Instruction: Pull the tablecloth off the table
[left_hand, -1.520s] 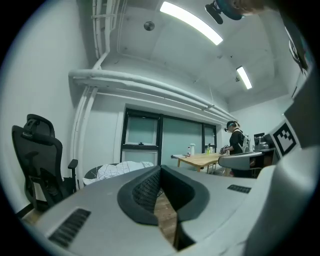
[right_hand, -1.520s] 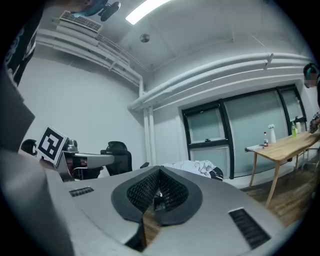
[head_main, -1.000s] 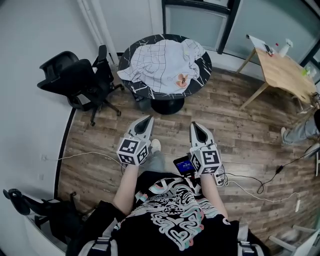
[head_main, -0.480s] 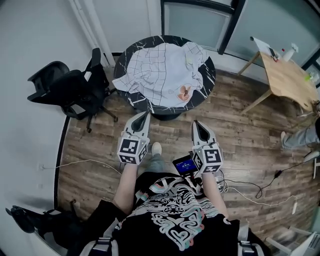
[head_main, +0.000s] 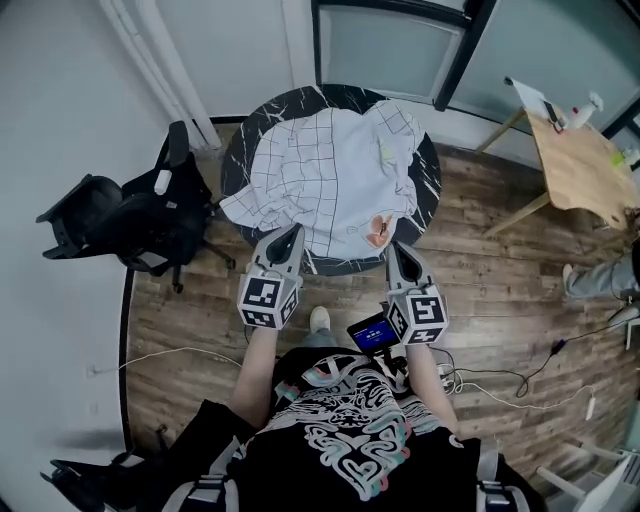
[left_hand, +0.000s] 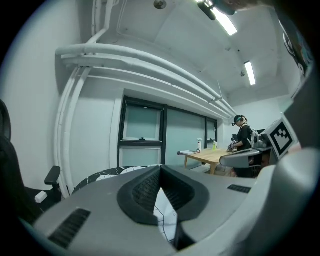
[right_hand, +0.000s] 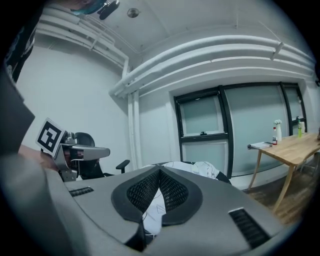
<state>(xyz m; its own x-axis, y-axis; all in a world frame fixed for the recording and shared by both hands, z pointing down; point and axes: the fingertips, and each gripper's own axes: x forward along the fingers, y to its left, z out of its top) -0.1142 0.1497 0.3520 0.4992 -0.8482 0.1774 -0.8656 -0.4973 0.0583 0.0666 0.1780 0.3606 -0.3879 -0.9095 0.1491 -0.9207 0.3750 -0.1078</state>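
With jaws shut tip to tip and empty, the left gripper (head_main: 291, 234) and right gripper (head_main: 392, 248) hover at the six-o'clock edge of the round table (head_main: 238, 152), beside the rumpled tablecloth (head_main: 330, 170).

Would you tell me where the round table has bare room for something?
Only the rim of the table is bare: a crescent on the left, toward the office chair, and a thinner strip on the right. The crumpled tablecloth covers the middle, a small orange thing on its near right part.
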